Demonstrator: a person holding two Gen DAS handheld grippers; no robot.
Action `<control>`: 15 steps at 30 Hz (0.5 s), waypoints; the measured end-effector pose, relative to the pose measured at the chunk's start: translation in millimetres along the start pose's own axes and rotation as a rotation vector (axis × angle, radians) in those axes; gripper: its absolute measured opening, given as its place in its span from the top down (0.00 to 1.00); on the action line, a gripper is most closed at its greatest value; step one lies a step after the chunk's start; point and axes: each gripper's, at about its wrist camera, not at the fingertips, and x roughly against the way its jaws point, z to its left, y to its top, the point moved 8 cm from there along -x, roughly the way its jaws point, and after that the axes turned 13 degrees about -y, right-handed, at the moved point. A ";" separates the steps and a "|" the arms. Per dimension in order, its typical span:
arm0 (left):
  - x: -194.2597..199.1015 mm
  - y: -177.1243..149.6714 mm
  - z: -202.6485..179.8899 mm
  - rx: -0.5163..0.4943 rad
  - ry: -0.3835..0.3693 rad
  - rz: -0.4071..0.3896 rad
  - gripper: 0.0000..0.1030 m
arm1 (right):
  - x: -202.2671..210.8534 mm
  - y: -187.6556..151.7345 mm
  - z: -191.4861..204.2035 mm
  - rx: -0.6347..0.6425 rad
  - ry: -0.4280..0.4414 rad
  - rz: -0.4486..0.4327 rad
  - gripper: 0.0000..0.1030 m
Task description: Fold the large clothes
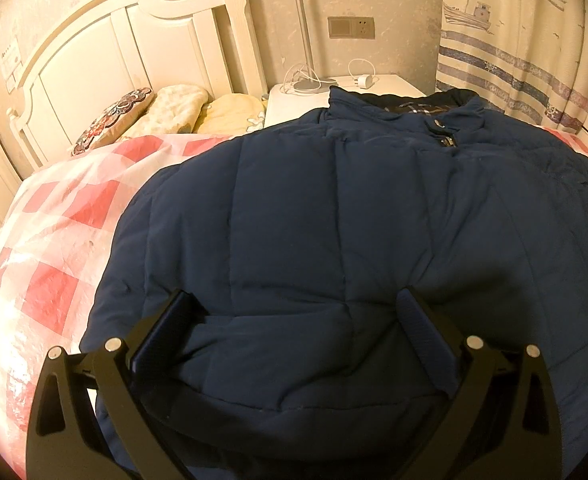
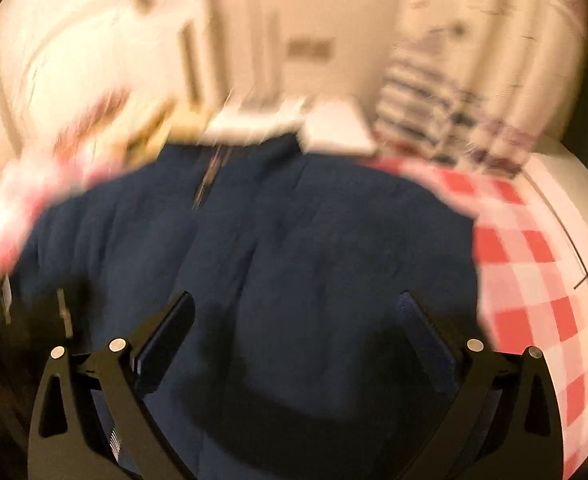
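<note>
My left gripper (image 1: 294, 312) is spread wide, nothing between its fingers, hovering over the lower hem area of the navy quilted jacket (image 1: 334, 220). The jacket lies flat on the bed, front up, collar (image 1: 406, 106) pointing toward the white nightstand (image 1: 394, 84), zipper pull visible just below the collar. Under it is the red-and-white checked bedspread (image 1: 54, 240), showing on the left side. Pillows (image 1: 182, 104) are bunched against the white headboard (image 1: 114, 48). A lamp base and a charger with a white cable sit on the nightstand; a boat-print curtain (image 1: 526, 40) hangs at far right.

The right wrist view is heavily motion-blurred. My right gripper (image 2: 294, 312) is also wide apart and empty, above the jacket (image 2: 274, 248); the checked bedspread (image 2: 526, 264) shows on its right. I cannot tell whether either gripper touches the fabric.
</note>
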 end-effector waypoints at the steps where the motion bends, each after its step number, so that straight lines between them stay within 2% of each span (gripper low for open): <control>1: -0.2 -0.2 -0.1 0.001 0.001 0.001 0.02 | -2.9 -2.5 2.3 0.008 -0.015 -0.022 0.04; 2: -0.6 -0.3 -0.5 0.000 0.004 0.004 0.02 | -6.3 -4.5 3.1 0.007 -0.019 -0.035 0.04; 5: 1.3 -0.4 -1.7 -0.011 0.017 0.003 0.02 | -9.3 -4.0 -1.3 -0.009 0.008 0.046 0.04; 7: 11.6 -1.9 1.2 -0.015 0.041 0.003 0.02 | 4.0 -7.7 -4.6 -0.017 0.012 0.095 0.05; 8: 25.7 -3.5 3.9 -0.003 0.071 -0.014 0.05 | 22.3 -9.4 -6.5 -0.015 0.032 0.071 0.05; 9: 51.9 -5.7 3.8 0.017 0.066 -0.076 0.05 | 41.2 -11.6 -6.9 -0.006 0.050 0.028 0.05; 11: 87.4 -13.8 -0.5 0.024 0.022 -0.145 0.04 | 73.8 -24.5 -8.2 0.014 0.066 -0.034 0.05; 12: 102.6 -26.3 -4.0 0.022 0.004 -0.139 0.02 | 85.3 -33.5 -8.6 0.025 0.085 -0.046 0.05; 15: 106.1 -68.2 -20.0 -0.019 -0.054 -0.030 0.02 | 92.7 -69.1 0.6 0.081 0.129 -0.013 0.05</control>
